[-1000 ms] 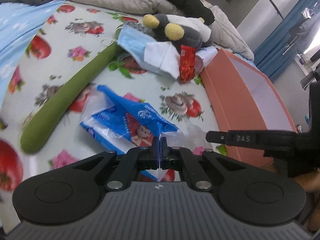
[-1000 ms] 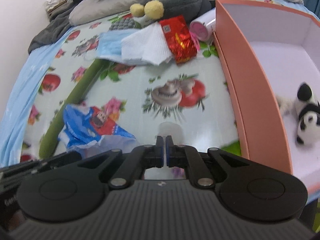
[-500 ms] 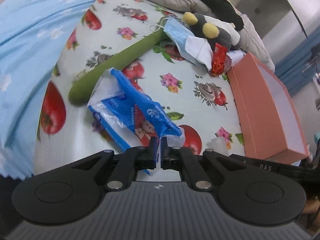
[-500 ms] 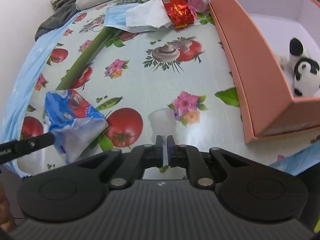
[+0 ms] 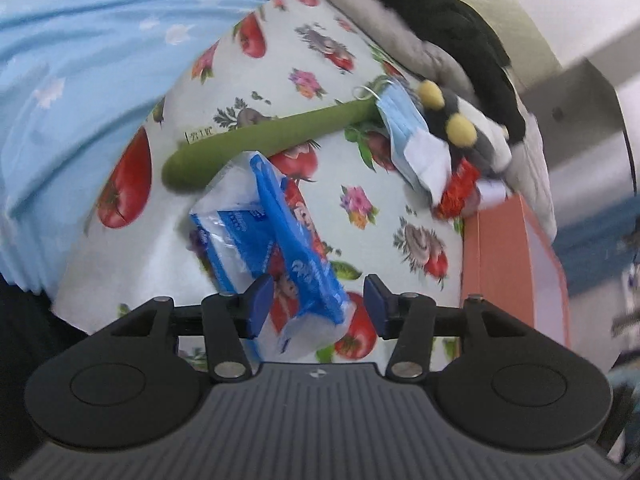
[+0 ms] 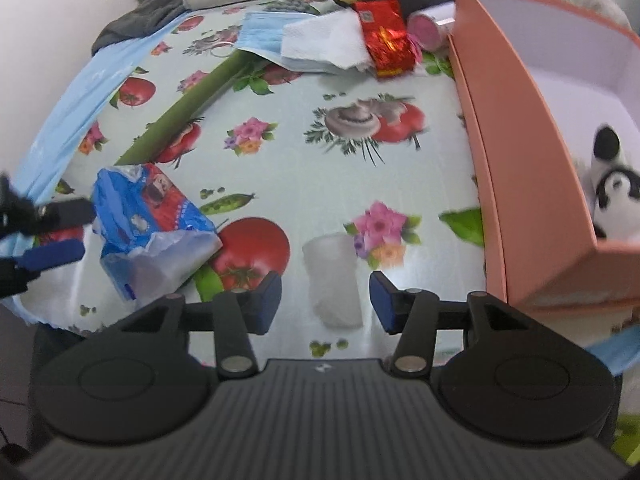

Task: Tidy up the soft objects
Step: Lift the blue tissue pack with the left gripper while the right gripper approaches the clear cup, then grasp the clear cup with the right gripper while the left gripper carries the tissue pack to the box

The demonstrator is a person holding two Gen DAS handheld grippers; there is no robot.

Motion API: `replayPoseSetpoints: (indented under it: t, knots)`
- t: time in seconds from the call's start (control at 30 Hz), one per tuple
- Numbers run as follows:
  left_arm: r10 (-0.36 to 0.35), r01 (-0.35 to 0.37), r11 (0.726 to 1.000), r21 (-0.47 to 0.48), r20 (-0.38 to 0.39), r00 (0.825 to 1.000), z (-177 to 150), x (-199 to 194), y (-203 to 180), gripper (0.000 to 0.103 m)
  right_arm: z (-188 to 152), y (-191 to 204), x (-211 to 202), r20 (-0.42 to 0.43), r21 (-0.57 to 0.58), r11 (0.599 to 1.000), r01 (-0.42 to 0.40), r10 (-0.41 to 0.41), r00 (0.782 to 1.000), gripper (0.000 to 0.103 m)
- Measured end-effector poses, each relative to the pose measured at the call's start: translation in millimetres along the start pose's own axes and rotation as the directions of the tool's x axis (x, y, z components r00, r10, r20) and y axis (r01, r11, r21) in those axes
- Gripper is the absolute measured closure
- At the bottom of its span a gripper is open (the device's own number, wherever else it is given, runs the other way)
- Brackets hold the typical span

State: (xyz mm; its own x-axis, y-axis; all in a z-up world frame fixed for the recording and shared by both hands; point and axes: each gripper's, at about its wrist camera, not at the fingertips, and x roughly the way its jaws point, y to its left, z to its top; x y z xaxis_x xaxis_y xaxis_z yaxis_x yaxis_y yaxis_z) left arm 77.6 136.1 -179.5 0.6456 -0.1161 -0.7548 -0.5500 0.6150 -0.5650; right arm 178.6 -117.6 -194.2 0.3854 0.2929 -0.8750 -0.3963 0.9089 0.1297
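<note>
Step in hand: both grippers are lining up on soft things at the near edge of the table, with the orange box (image 6: 516, 168) to the right as the likely place for them
Left gripper (image 5: 318, 304): its jaws are opening, now about half wide; the near end of the blue tissue pack (image 5: 276, 248) lies between the pads, which do not seem to press it
Right gripper (image 6: 325, 300): its jaws are also opening, about half wide, and empty; the small white wad (image 6: 334, 276) lies on the cloth in line with the gap, though whether the tips reach it is hard to tell
Already in box: a panda toy (image 6: 610, 196) at the near corner
Still out: green plush stick (image 5: 272, 136), face mask (image 6: 264, 34), tissue (image 6: 324, 40), red packet (image 6: 386, 38), at the far end
Next move: probably each gripper lowers, closes on its item, then carries it over the box wall
</note>
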Motion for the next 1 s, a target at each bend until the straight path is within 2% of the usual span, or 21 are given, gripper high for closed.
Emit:
replayPoseSetpoints:
  t: [0.1,0.23,0.53,0.6,0.63,0.73,0.8,0.9,1.0]
  knots:
    - [0.026,-0.026,0.998,-0.063,-0.013,1.0,7,12,2,0.047,7,1,13,-0.024,-0.023,1.0,0.011,-0.011,1.0,0.052]
    - [0.075,-0.076,0.993,-0.093,-0.017,0.997,14,28,3,0.047,10,5,27,-0.049,-0.058,0.998,0.034,-0.037,0.998,0.052]
    - [0.129,-0.13,0.991,-0.024,-0.032,0.991,22,52,-1,0.051,17,2,45,-0.076,-0.096,0.994,0.055,-0.063,0.995,0.056]
    - [0.143,-0.143,0.99,0.001,-0.025,0.989,23,56,-3,0.059,19,3,46,-0.077,-0.102,0.993,0.052,-0.06,0.995,0.061]
    - [0.144,-0.144,0.99,0.01,-0.024,0.989,24,57,-3,0.06,20,4,46,-0.081,-0.107,0.993,0.043,-0.052,0.995,0.07]
    - [0.148,-0.147,0.988,0.034,-0.029,0.988,26,61,-2,0.073,21,11,43,-0.067,-0.144,0.988,0.05,-0.06,0.996,0.074]
    - [0.142,-0.141,0.989,0.051,-0.035,0.989,27,62,-2,0.087,23,12,41,-0.061,-0.148,0.988,0.05,-0.06,0.996,0.076]
    - [0.136,-0.133,0.987,0.092,-0.028,0.99,27,61,-6,0.094,26,10,40,-0.058,-0.132,0.99,0.05,-0.058,0.997,0.077]
    - [0.117,-0.114,0.986,0.122,-0.014,0.993,28,53,-11,0.095,30,8,35,-0.042,-0.126,0.991,0.055,-0.061,0.997,0.077]
